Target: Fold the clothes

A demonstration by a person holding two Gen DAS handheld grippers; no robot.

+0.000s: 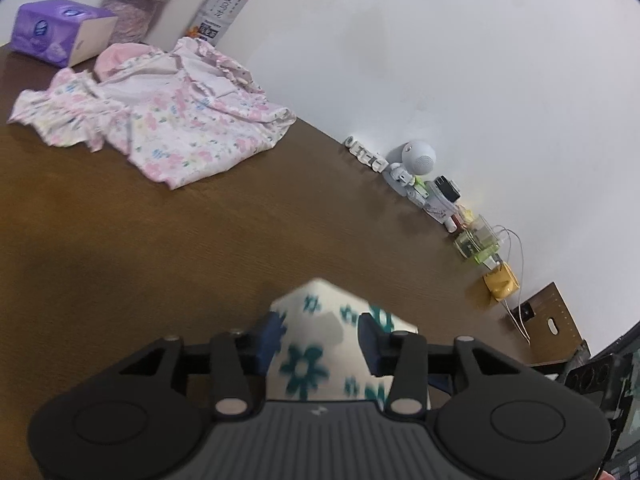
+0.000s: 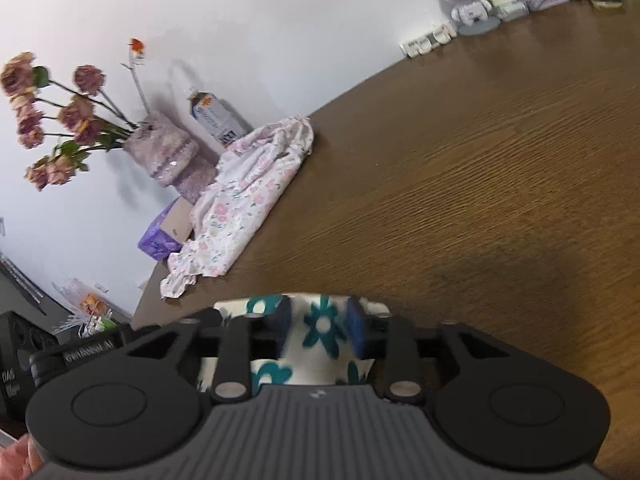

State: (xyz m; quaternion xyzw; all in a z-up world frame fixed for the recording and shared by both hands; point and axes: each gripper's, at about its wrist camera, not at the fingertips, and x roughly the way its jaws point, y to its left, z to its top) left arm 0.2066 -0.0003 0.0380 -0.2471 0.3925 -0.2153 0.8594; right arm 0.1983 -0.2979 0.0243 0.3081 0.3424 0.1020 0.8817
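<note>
The teal-flowered white garment [image 1: 320,344] is lying at the near edge of the brown wooden table [image 1: 168,248], directly under both grippers. The bottle [image 1: 224,4] standing against the wall is carrying a white-and-blue label with East Asian characters, too small to read; the purple tissue box [image 1: 52,30] is showing a round logo that is not legible. In the right wrist view, the black casing at the left edge is bearing pale lettering too blurred to make out. The left gripper [image 1: 320,340] is sitting with its blue pads [image 1: 270,340] standing apart, the cloth passing between them; whether the pads are pressing on the fabric cannot be told. The right gripper [image 2: 320,328] is likewise standing partly apart, a bunched fold of the same garment [image 2: 322,326] filling the gap between its pads [image 2: 357,330], and contact there cannot be confirmed either. A pink floral garment [image 1: 160,120] is lying crumpled at the far side of the table, beside the tissue box. A white round-headed figurine [image 1: 412,160] is standing along the wall with small clutter.
</note>
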